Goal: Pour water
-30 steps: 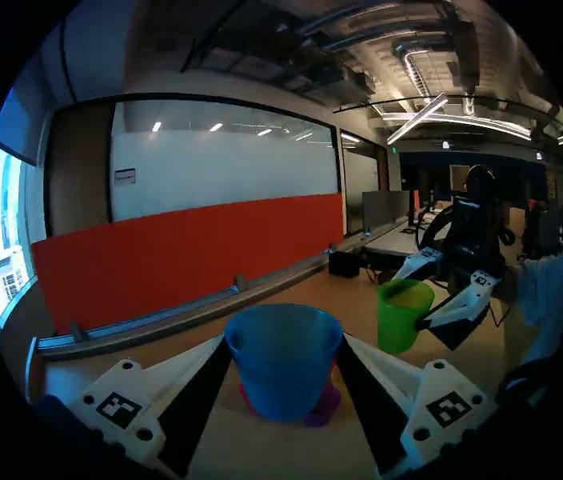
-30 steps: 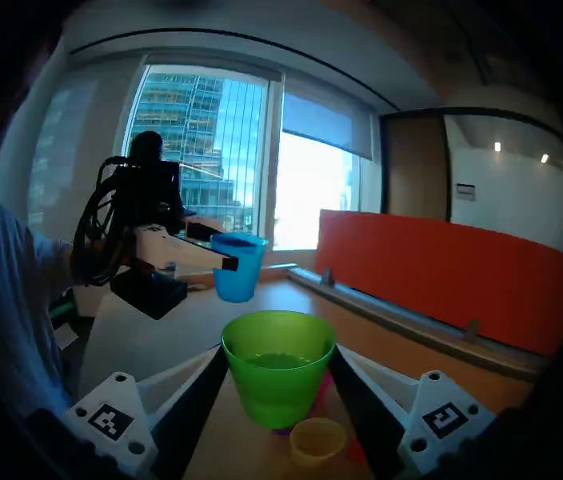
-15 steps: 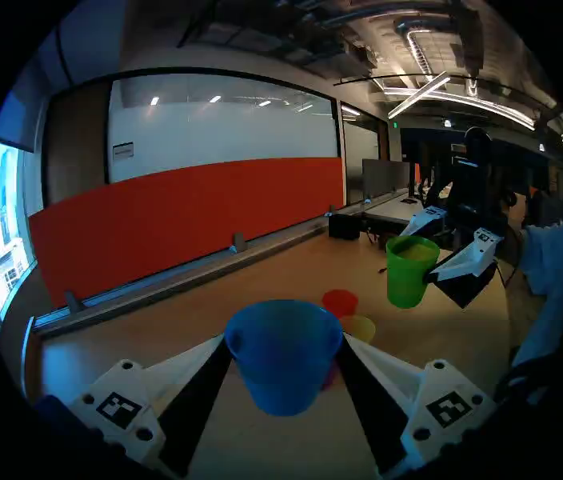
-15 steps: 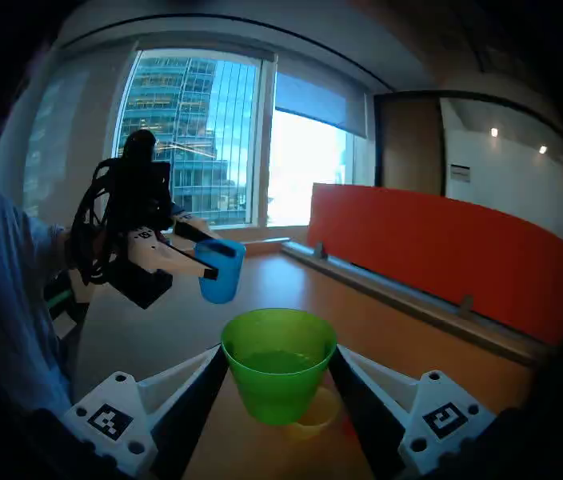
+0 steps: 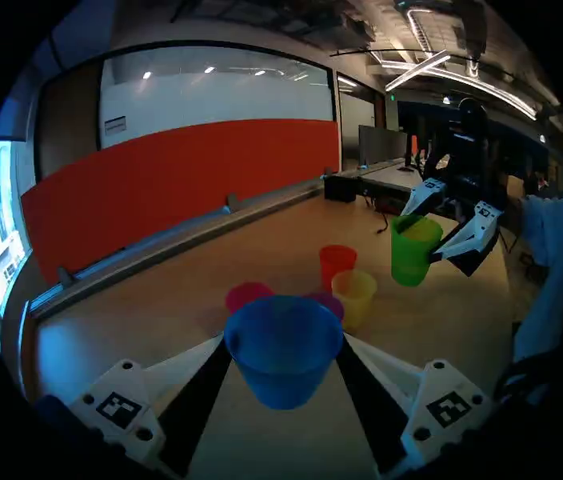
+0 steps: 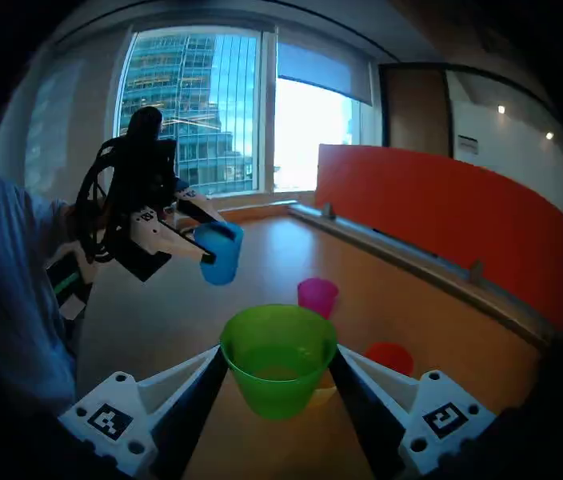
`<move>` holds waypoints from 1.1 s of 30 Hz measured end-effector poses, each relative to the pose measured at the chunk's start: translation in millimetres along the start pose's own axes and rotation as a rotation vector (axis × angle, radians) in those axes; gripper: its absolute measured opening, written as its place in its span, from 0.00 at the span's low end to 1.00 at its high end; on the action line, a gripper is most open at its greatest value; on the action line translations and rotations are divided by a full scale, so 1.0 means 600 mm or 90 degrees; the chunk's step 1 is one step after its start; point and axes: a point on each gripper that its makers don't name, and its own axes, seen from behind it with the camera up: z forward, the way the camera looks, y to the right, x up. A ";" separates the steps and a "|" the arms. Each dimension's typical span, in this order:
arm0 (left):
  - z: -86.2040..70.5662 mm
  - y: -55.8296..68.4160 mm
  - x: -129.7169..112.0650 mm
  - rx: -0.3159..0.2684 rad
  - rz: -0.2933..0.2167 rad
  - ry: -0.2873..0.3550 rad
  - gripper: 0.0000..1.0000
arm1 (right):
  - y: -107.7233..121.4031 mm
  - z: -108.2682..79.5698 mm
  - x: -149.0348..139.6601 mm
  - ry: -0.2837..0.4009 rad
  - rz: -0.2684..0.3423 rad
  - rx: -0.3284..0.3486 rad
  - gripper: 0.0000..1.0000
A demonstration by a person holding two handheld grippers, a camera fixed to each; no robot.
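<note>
water (image 6: pixel 278 372): what looks like a shallow pool low inside the green cup (image 6: pixel 277 398), which hangs clear above the table (image 5: pixel 201 272).
step in hand: judged as the carry before the pour; both held cups are in the air, roughly upright and well apart, with no stream between them.
next move: probably bring the green rim over the blue cup (image 5: pixel 284 364) and just above its mouth, then tip slowly so the small amount does not run down the outer wall; the receiving cup needs a level hold beneath.
sleeve (image 6: pixel 5 320): at 9 o'clock in the right gripper view, behind the far tool.
left gripper (image 5: pixel 283 342): both fingers press the blue cup's sides, clamped on it; in the right gripper view it sits at 10 o'clock.
table cups: a pink cup (image 5: pixel 247 294) at 11 o'clock of the blue rim, a purple cup (image 5: pixel 325 302) half hidden just behind it, a yellow cup (image 5: pixel 353 294) at 1 o'clock, and a red cup (image 5: pixel 337 264) beyond; all stand on the wood.
green cup from the left gripper view: at 2 o'clock, higher than the table cups.
right gripper (image 6: pixel 279 352): fingers closed on the green cup's two sides, so the pool lies directly between them, dead ahead at 12 o'clock.
</note>
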 end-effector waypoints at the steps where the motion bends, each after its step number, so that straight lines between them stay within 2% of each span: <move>1: 0.001 0.002 -0.007 -0.002 0.001 -0.008 0.88 | 0.000 0.001 -0.004 -0.005 0.000 0.001 0.90; 16: 0.020 0.016 -0.092 -0.024 0.024 -0.103 0.88 | -0.003 0.014 -0.064 -0.072 -0.011 0.018 0.90; 33: 0.042 0.018 -0.162 -0.034 0.034 -0.159 0.88 | -0.012 0.030 -0.112 -0.113 -0.016 0.025 0.90</move>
